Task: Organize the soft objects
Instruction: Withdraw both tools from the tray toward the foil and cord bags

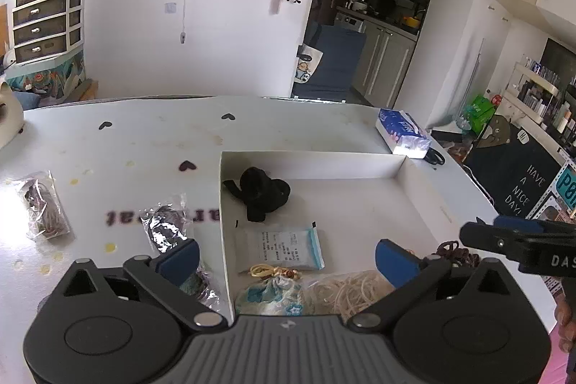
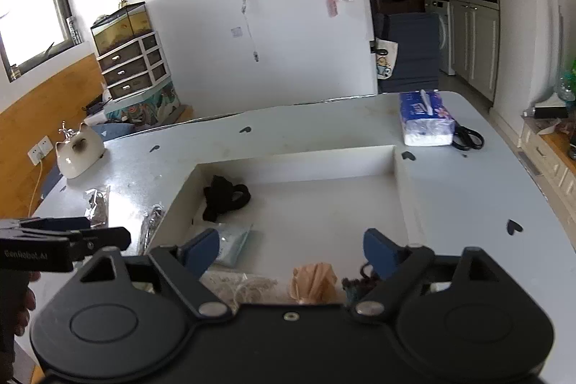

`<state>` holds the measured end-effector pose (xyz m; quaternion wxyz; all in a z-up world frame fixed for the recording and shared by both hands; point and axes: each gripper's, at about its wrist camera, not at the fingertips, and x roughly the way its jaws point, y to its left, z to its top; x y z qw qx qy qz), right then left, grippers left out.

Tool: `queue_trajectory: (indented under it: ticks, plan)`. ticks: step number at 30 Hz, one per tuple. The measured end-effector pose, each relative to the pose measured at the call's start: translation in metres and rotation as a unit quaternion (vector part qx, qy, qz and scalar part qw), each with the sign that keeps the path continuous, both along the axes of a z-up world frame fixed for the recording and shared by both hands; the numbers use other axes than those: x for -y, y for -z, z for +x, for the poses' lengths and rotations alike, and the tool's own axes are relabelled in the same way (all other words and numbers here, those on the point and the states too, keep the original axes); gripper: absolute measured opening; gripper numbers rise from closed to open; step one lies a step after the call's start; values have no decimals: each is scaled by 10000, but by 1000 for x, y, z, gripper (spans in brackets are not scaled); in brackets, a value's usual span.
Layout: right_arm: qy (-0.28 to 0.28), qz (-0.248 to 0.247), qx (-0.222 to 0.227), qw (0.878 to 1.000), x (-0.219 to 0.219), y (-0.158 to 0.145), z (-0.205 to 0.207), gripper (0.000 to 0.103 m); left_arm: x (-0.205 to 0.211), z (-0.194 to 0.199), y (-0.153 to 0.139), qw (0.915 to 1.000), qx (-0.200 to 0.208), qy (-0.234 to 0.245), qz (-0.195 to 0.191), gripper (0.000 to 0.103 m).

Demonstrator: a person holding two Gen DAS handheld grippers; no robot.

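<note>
Both tongs stand wide with nothing between their pads: the left tongs (image 1: 288,256) hover over the near left wall of the white box (image 1: 309,161), the right tongs (image 2: 291,249) over its near edge.

The soft things are split between box and bench. Inside the box lie a black cloth bundle (image 1: 257,191) near the far left corner, a flat pale blue packet (image 1: 282,249), a small flowered pouch (image 1: 273,297), a heap of rubber bands (image 1: 351,288) and, in the right wrist view, a peach fabric piece (image 2: 315,279). On the bench (image 1: 126,139), left of the box, 2 clear plastic bags remain: one (image 1: 167,227) just beside the box wall, the other (image 1: 45,207) well apart.

All of these look light and limp. The bags are probably slippery and crinkly, so a pinch across the bulging middle, where the dark contents give the pads something to bite, seems safer than an edge. The cloth bundle should hold anywhere.

The box wall stands between the nearer bag and the inside, so a bag must clear it. A tissue pack (image 2: 426,121), scissors (image 2: 468,137) and a cat-shaped pot (image 2: 79,152) sit farther off, out of the way.
</note>
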<state>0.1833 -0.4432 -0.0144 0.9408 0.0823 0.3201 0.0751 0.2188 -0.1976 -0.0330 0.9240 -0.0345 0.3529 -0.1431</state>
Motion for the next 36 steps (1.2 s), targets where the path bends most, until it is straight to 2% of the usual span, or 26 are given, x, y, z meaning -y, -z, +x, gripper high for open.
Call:
queue_trajectory:
  ticks: [7, 21, 36]
  plan:
    - [212, -162, 23, 9996, 1, 3, -13, 103, 1, -4, 4, 10000, 43, -5, 52, 103]
    - [367, -283, 109, 9989, -6, 2, -23, 103, -4, -11, 6, 9999, 129, 27, 50, 103]
    - [575, -251, 29, 9980, -81, 0, -19, 103, -80, 4, 4, 10000, 56, 24, 21, 103]
